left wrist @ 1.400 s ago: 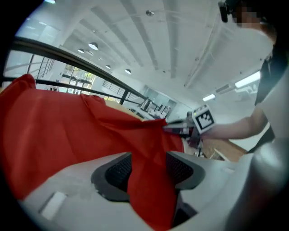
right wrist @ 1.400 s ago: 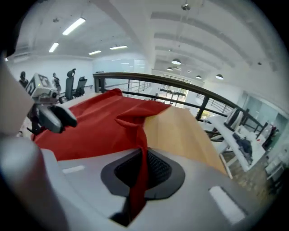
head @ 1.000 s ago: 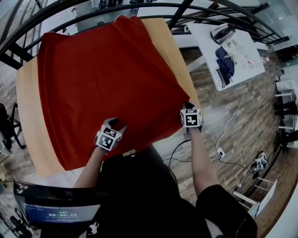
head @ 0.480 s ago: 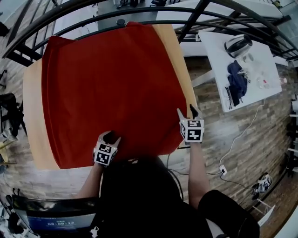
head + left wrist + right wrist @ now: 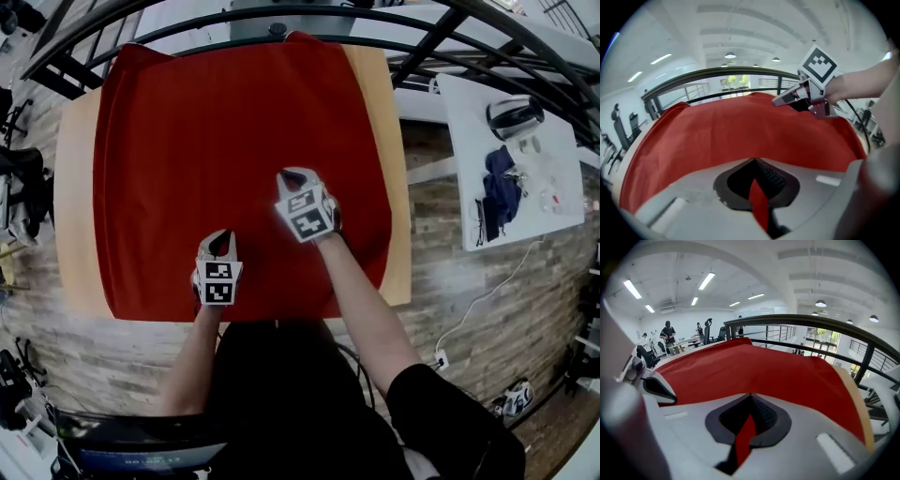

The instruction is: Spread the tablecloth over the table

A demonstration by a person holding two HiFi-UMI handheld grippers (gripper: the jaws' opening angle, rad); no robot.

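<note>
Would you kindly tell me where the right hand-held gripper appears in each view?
Head view: right hand-held gripper at centre, over the red tablecloth.
Left gripper view: right hand-held gripper upper right.
Right gripper view: right hand-held gripper fills bottom centre.
Shared landmark: the red tablecloth.

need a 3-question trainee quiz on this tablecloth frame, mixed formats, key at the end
1. True or false: the red tablecloth hides the whole table.
2. Which gripper reaches farther in over the cloth? A) left gripper B) right gripper
3. Fill in: both grippers' jaws are ___.
Key: 1 false, bare wood shows along both sides. 2 B. 3 shut; both have just closed, and only a red sliver of cloth shows in the slit between them.
</note>
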